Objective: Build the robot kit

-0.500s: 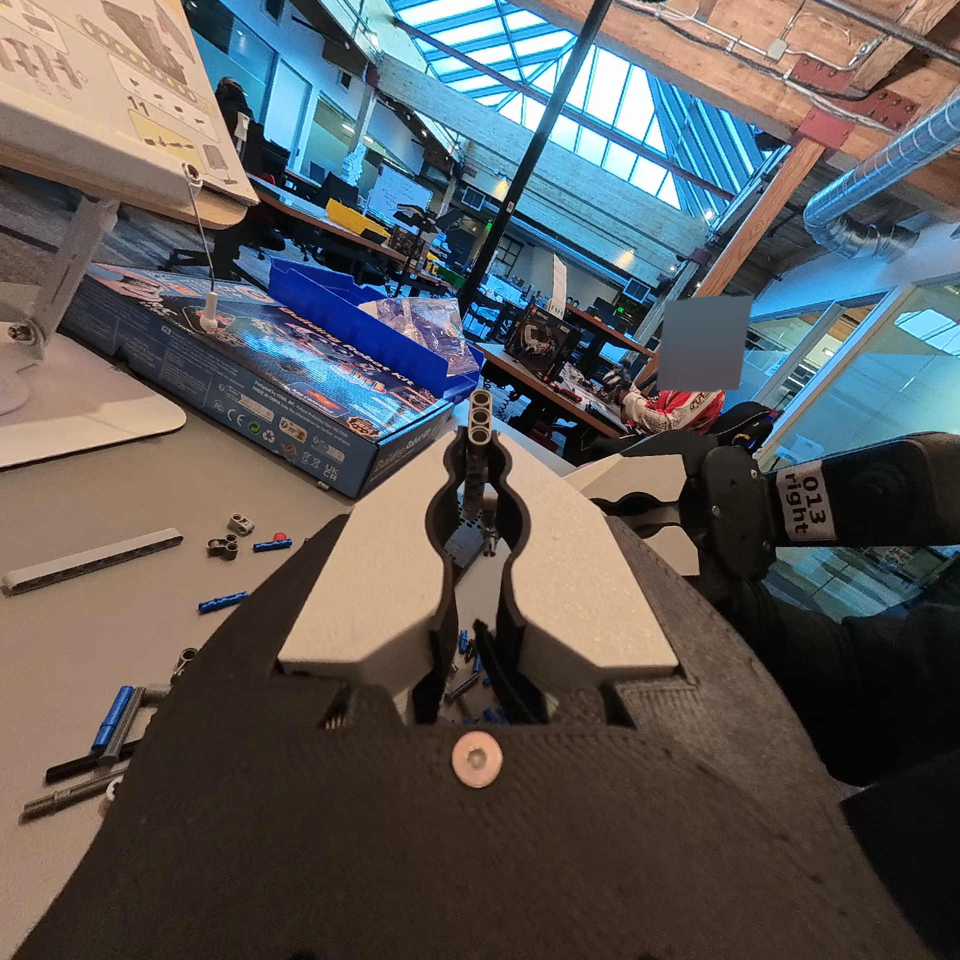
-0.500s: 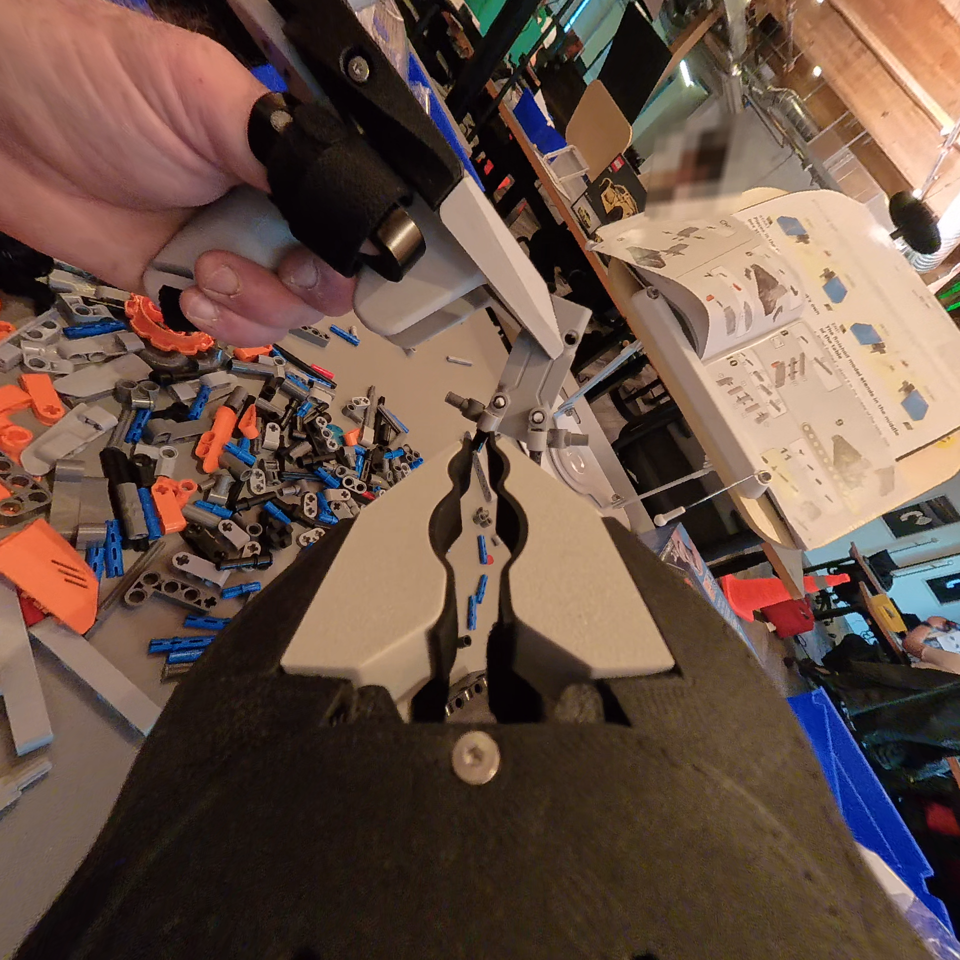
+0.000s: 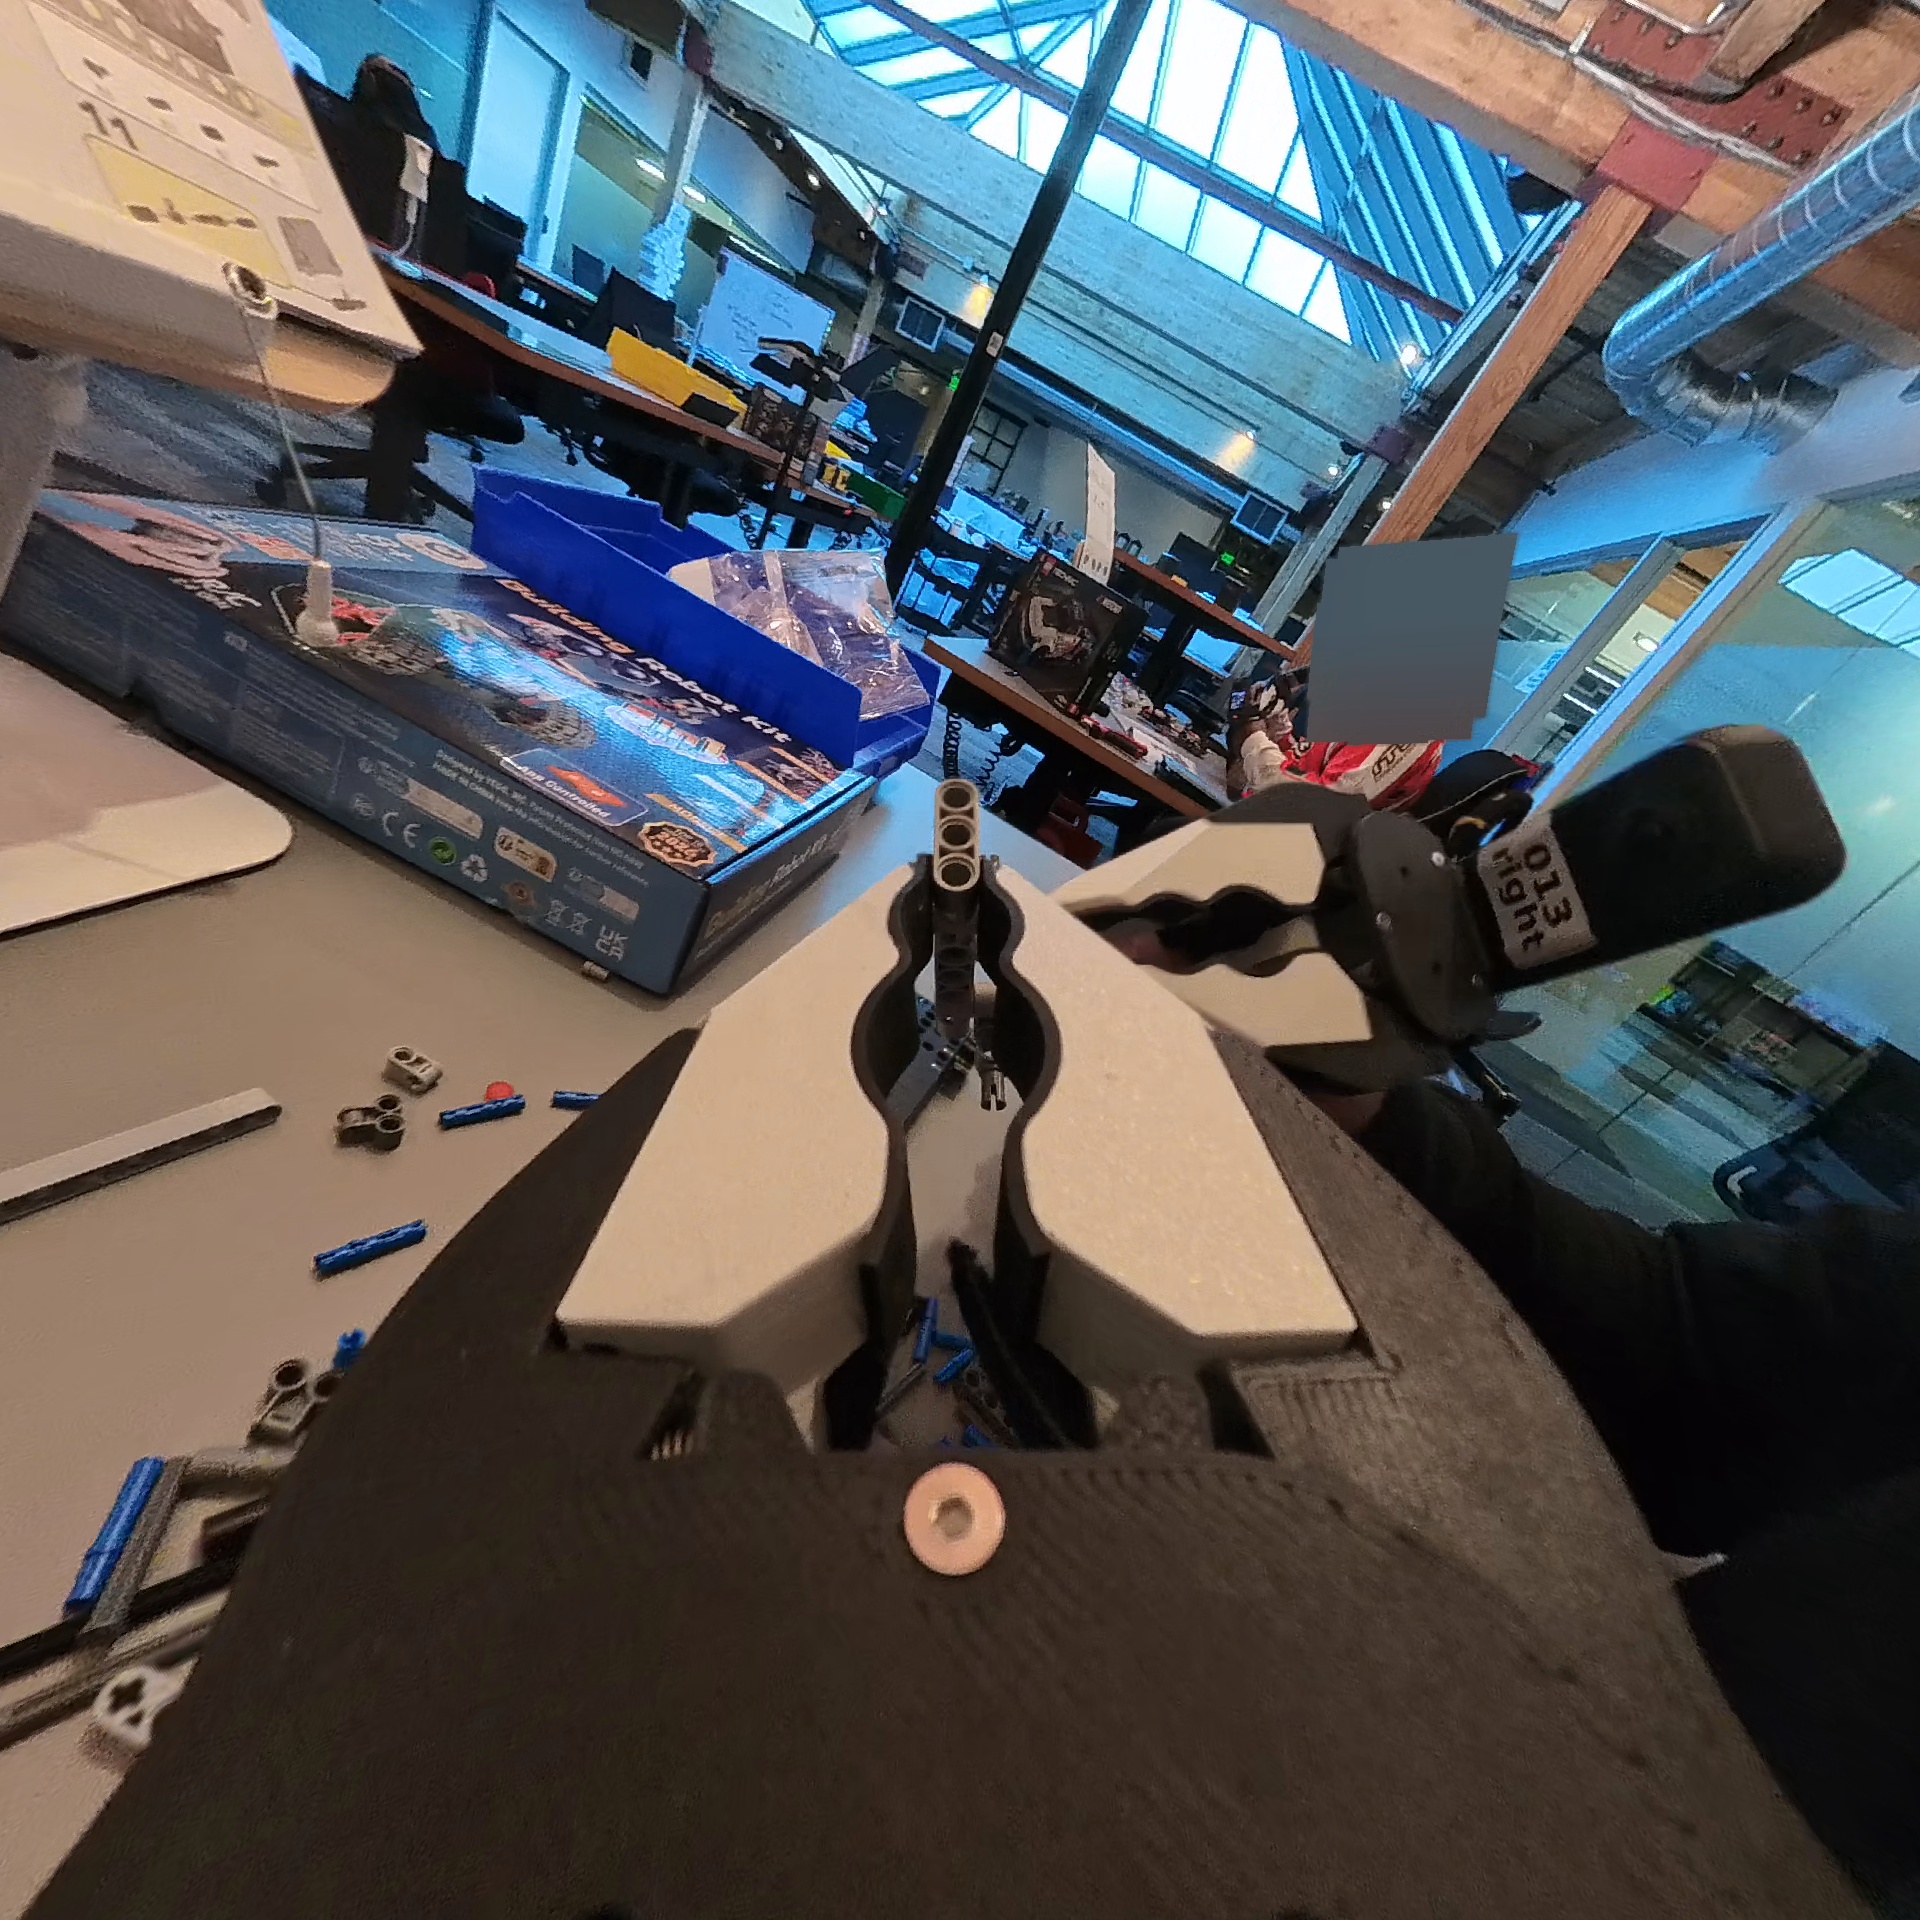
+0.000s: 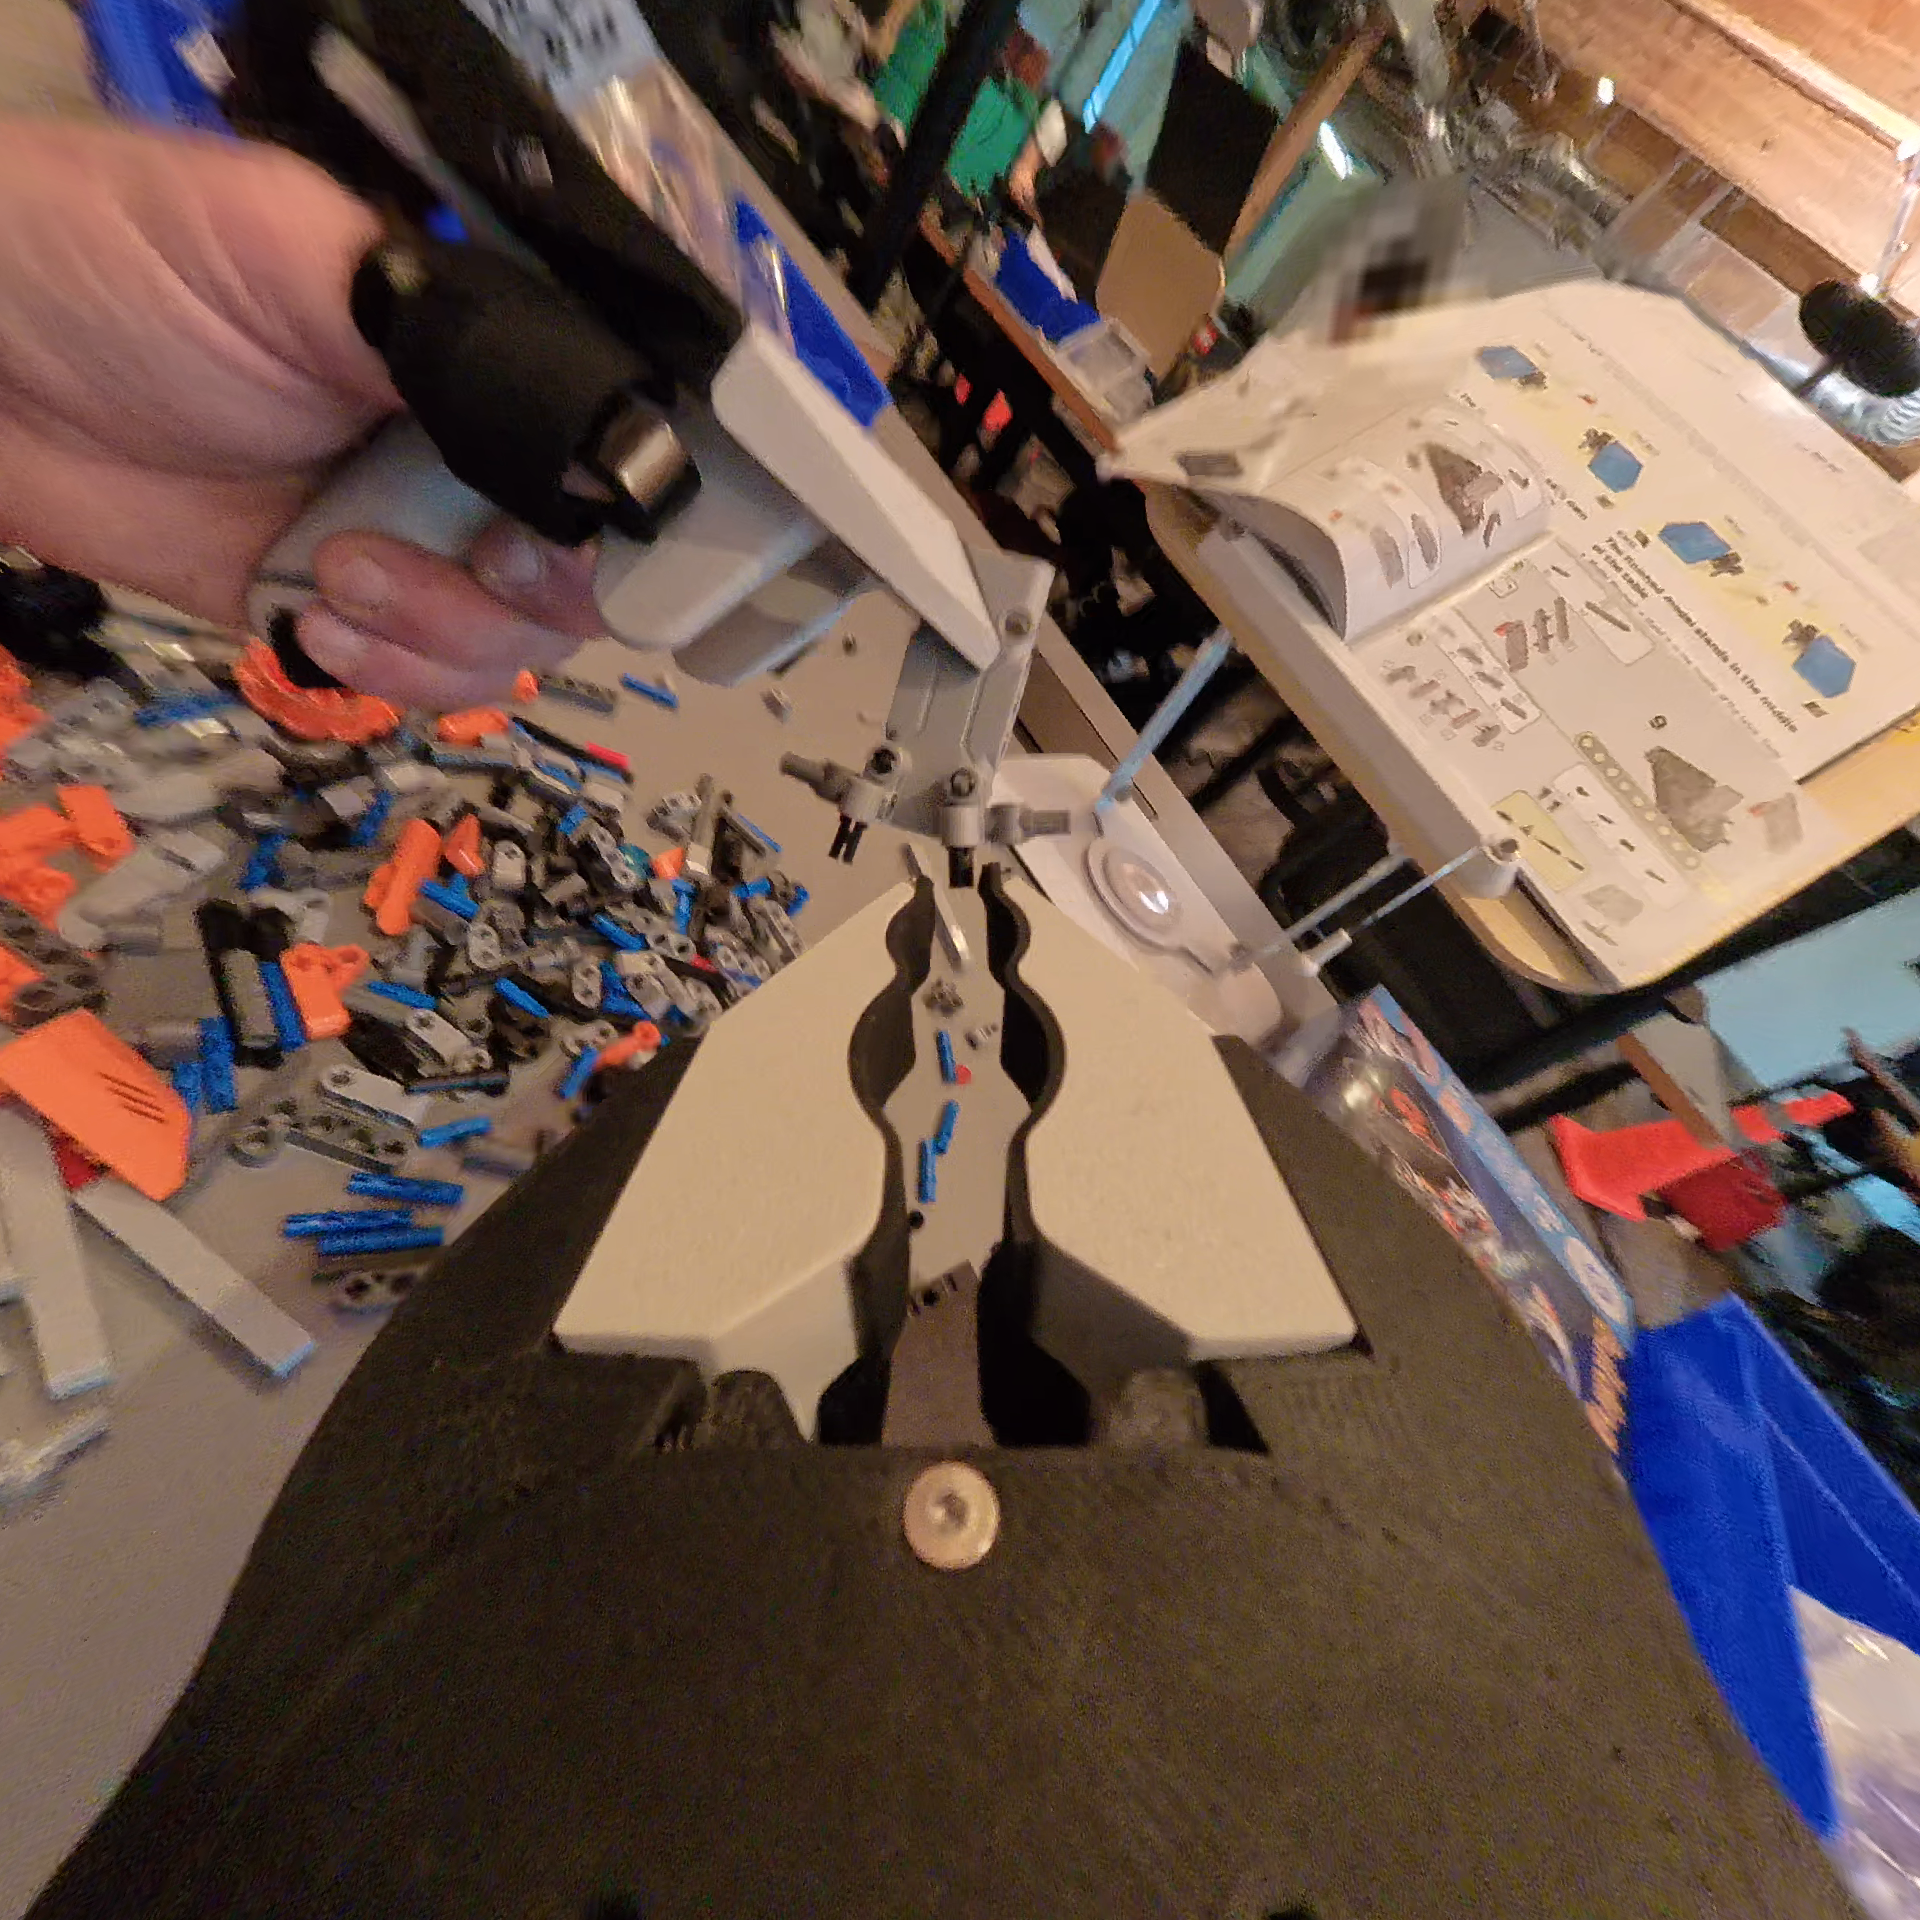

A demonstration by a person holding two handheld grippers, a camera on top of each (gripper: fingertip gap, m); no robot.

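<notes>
1. Left wrist view: the left gripper [image 3: 954,894] has its jaws pinched onto a grey assembly [image 3: 956,847]. The assembly's holed beam end pokes up past the tips, well above the counter [image 3: 260,997].
2. Just beside it on the right sits the right gripper [image 3: 1101,920], tips aimed at the assembly. Its jaws look narrow, but from here I cannot tell whether they hold anything.
3. Down on the counter lie a long grey bar [image 3: 135,1153], loose blue pins [image 3: 369,1247], a blue kit box [image 3: 468,748] and, behind it, a blue bin [image 3: 665,613].
4. Right wrist view, rather blurred: a hand [image 4: 208,416] holds the left gripper [image 4: 987,634], clamped on the upper edge of the grey assembly [image 4: 940,727], which hangs in the air.
5. Small connectors and black pin ends stick out along the bottom of the assembly, right in front of the right gripper [image 4: 951,883]. A pale sliver shows in the narrow gap there. Whether it is gripped or just seen through the gap, I cannot tell.
6. A heap of parts [image 4: 416,935] covers the counter on the left, and an instruction booklet [image 4: 1558,623] stands open on the right.
7. My read on handling: the assembly is light, hard plastic, stiff in the beams. The press-fit joints could twist or pop under a sideways push, and the smooth faces may slip.
8. The flat beam faces look like the safest hold, not the protruding pins.
</notes>
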